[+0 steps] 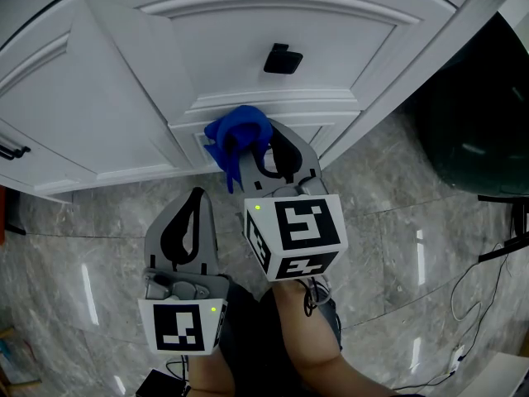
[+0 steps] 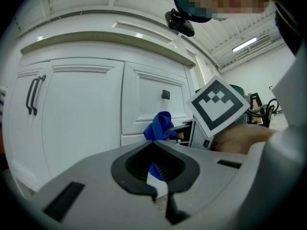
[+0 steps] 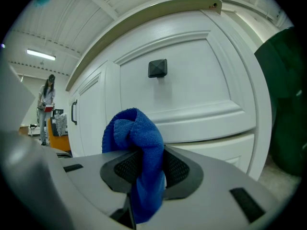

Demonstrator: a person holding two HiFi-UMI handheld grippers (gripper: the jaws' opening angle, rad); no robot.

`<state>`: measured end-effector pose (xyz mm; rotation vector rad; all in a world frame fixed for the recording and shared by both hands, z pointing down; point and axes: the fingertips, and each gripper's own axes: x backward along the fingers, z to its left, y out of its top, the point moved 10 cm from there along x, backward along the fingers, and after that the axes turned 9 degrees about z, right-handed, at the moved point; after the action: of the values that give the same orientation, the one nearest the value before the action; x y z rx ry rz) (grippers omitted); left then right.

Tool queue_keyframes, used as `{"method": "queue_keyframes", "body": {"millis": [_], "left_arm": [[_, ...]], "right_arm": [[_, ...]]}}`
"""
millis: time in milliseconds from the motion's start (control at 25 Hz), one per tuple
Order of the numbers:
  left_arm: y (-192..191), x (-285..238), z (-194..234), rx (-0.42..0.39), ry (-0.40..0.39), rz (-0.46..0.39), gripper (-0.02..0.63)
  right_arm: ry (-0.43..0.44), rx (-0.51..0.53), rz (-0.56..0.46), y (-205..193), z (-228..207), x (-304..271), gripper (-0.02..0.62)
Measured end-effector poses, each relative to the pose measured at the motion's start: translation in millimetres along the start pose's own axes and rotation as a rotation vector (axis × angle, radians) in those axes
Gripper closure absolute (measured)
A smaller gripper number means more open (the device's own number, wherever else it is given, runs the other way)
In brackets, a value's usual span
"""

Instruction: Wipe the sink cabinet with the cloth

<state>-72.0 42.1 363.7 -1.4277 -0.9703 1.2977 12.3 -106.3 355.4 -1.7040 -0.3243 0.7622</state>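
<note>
While it was pinched by a single fold, cloth: blue and bunched into a lump, at the centre of the head view against the lower moulding of the door; whether it actually pressed on the paint could not be told.
Right gripper: clenched on the cloth, which filled the gap between its jaws and hung out below them in the right gripper view.
Left gripper: jaws together with nothing between them, lower left of centre in the head view, well back from the door and over the floor.
Sink cabinet: white panelled doors across the top of the head view, with a dark knob above the cloth.
Step in hand, as judged: wiping the lower rail of the knobbed door.
Doing it well: the lump likely wanted flattening against the face, so that cloth and not jaw tips met the paint.
Stroke: long passes along the moulding groove probably suited better than dabs.
Risk: a thin grip could let the cloth slip out under drag.
</note>
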Motion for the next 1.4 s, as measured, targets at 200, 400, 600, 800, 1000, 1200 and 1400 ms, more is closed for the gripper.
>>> {"method": "queue_keyframes", "body": {"millis": [200, 400, 600, 800, 1000, 1200, 1400], "left_arm": [[1, 1, 0, -0.001, 0.001, 0.002, 0.606], [1, 1, 0, 0.0, 0.001, 0.002, 0.606], [1, 1, -2, -0.014, -0.006, -0.013, 0.606], [1, 1, -2, -0.007, 0.004, -0.001, 0.606], [2, 1, -2, -0.019, 0.0, -0.006, 0.606], [2, 1, -4, -0.07, -0.023, -0.01, 0.606], [3, 2, -5, -0.056, -0.013, -0.008, 0.606]], "right_arm": [[-0.003, -0.019, 0.001, 0, -5, 2, 0.479], [-0.018, -0.04, 0.0, 0, -13, 6, 0.479], [-0.033, -0.051, 0.0, 1, -20, 9, 0.479], [-0.041, -0.068, -0.001, 1, -26, 11, 0.479], [-0.072, -0.096, -0.006, 0, -38, 17, 0.479], [-0.093, -0.109, -0.009, 0, -45, 20, 0.479], [-0.106, -0.12, -0.013, 0, -49, 22, 0.479]]}}
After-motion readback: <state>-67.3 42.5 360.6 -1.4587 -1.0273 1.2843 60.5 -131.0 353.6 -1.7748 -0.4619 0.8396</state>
